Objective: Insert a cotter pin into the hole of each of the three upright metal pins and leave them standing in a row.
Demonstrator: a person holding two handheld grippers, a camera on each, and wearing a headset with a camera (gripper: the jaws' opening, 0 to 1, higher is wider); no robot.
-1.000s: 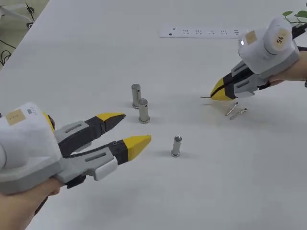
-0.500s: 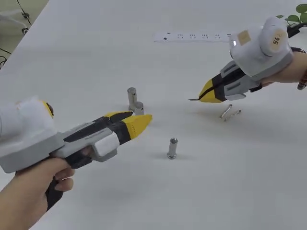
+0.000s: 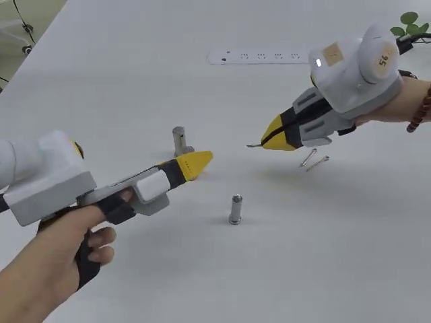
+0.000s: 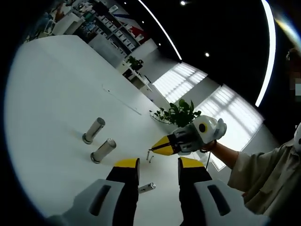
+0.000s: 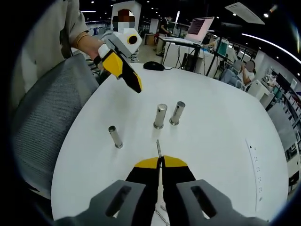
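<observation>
Left hand-held gripper advanced, parted, empty, partly masking metal pins; right hand-held gripper pinches cotter pin.

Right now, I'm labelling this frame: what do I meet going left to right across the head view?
left gripper → lone pin → held cotter pin → loose cotter pins → plant

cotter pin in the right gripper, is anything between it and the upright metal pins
Nothing visible. In the right gripper view the cotter pin juts from the shut tips of the right gripper, with bare table between it and the metal pins. The left gripper hangs beyond the pins, not in the path.
</observation>
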